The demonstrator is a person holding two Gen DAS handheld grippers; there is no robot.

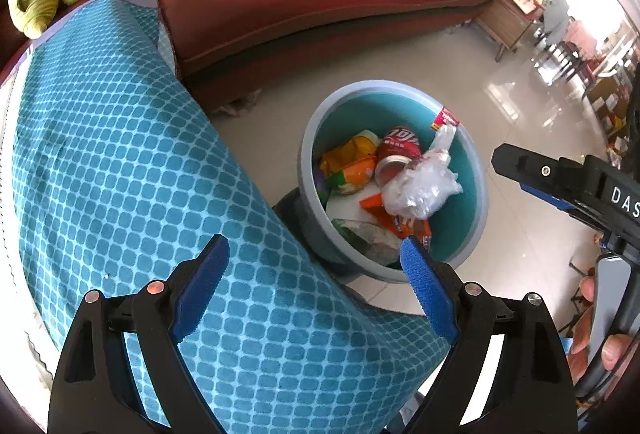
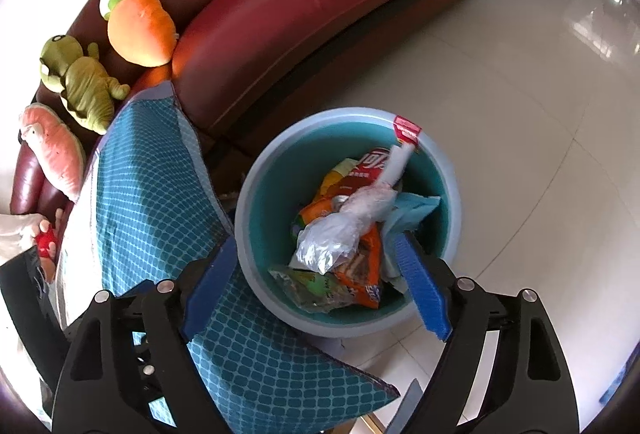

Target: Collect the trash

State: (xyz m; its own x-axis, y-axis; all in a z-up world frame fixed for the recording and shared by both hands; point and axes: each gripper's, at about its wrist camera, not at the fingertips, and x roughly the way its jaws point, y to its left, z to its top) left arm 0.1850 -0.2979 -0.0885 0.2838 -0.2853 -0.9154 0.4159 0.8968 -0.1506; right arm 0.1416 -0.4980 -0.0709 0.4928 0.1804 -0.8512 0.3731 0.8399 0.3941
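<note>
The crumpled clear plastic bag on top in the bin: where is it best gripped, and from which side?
Probably grip the crumpled clear plastic bag at its bulky lower bunch, coming from above through the bin's open mouth. It lies topmost, and the walls block every sideways approach.

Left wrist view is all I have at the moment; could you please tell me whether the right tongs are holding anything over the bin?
Observer: No, the right tongs stand open and empty above the bin.
Operator: Thank you. Is anything in the bin hidden from me?
Observer: Yes, a pale blue sheet lies against the inner wall, beside the crumpled plastic bag.
Operator: And what is at the left end of the sofa?
Observer: A pink plush lies next to the green plush.
</note>
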